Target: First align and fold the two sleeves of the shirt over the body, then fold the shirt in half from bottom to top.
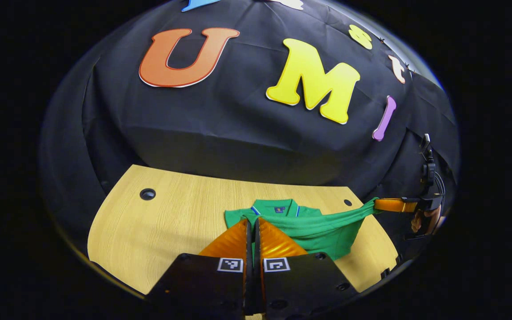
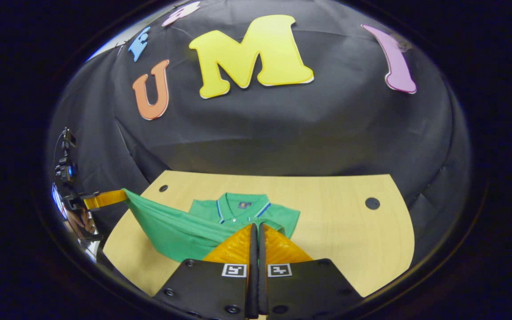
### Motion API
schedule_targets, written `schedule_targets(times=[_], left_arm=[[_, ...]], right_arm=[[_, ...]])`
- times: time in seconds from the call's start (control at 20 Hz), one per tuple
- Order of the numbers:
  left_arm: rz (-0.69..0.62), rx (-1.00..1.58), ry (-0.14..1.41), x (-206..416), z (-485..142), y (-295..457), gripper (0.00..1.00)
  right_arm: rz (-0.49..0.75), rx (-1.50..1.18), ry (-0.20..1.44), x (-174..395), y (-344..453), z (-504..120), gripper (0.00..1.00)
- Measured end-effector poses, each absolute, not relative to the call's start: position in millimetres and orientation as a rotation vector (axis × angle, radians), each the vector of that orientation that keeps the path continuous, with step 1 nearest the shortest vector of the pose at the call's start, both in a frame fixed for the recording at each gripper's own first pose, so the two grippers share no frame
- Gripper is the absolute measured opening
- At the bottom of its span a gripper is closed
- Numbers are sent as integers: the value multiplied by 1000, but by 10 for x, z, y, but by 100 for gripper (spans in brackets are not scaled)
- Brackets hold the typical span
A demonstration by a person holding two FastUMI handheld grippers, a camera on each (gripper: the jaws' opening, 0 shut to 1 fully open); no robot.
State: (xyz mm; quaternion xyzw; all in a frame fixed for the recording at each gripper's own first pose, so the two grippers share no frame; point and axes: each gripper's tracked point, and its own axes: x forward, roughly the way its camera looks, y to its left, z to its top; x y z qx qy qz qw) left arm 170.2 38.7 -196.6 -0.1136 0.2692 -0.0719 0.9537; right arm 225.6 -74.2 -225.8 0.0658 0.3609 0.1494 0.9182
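Left gripper view: As the left gripper (image 1: 254, 221) looks forward, its two fingers stand pressed together with green cloth at their tips, so it seems clamped on an edge of the green short-sleeved polo shirt (image 1: 309, 224) with a blue-trimmed collar.
Shirt: spread just ahead of the fingertips and off to their right, collar farthest away, on the pale wooden table (image 1: 171, 222).
Other gripper: far right of the fingers, held by a hand, pinching a corner of cloth lifted off the table and pulled taut.

Right gripper view: the right gripper (image 2: 256, 227) also has its fingers closed together, with shirt cloth at the tips.
Shirt: directly ahead, collar beyond the tips; a stretched band of cloth runs away left to the other gripper.
Table: bare wood to the right of the fingers.

Step in hand: probably the bottom-to-top fold.
Doing it well: keep both grips level and equally tensioned, carry the hem towards the collar, lay the edges square before letting go.
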Motion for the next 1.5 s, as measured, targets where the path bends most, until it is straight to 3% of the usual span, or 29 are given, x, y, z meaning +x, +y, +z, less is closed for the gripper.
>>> schedule_targets(times=[0.25,0.3,0.35,0.45,0.8,1.0,1.05,1.1,1.15,1.2,1.3,1.35,1.45,1.5], left_arm=[[-140,-222,535,2316,-2301,390,3],[-141,-217,538,2413,-2418,392,7],[-139,-210,539,2503,-2519,395,3],[-136,-198,544,2690,-2740,385,3],[-58,-187,639,2966,-3679,471,4],[-40,-178,660,2990,-3806,440,11],[-43,-190,651,2994,-3779,390,19],[-42,-191,649,2988,-3753,357,14],[-39,-189,648,2959,-3706,342,30],[-37,-190,646,2935,-3634,323,65],[-12,-187,623,2874,-3435,338,100],[-3,-194,602,2843,-3279,341,98],[9,-198,553,2739,-2903,350,99],[11,-187,523,2657,-2672,357,99]], right_arm=[[283,130,702,2888,-720,-2596,2],[284,123,705,2960,-725,-2725,4],[288,119,711,3039,-709,-2853,2],[287,118,726,3161,-688,-3117,2],[254,38,769,3420,-687,-3903,2],[228,-6,776,3460,-684,-4053,3],[211,-23,771,3473,-701,-4052,10],[202,-23,760,3499,-748,-4030,19],[197,-15,759,3491,-727,-3995,33],[194,-8,749,3450,-679,-3922,47],[181,-25,710,3374,-687,-3721,74],[172,-30,690,3336,-687,-3590,84],[158,-17,632,3223,-673,-3206,94],[155,-8,597,3113,-617,-2962,93]])
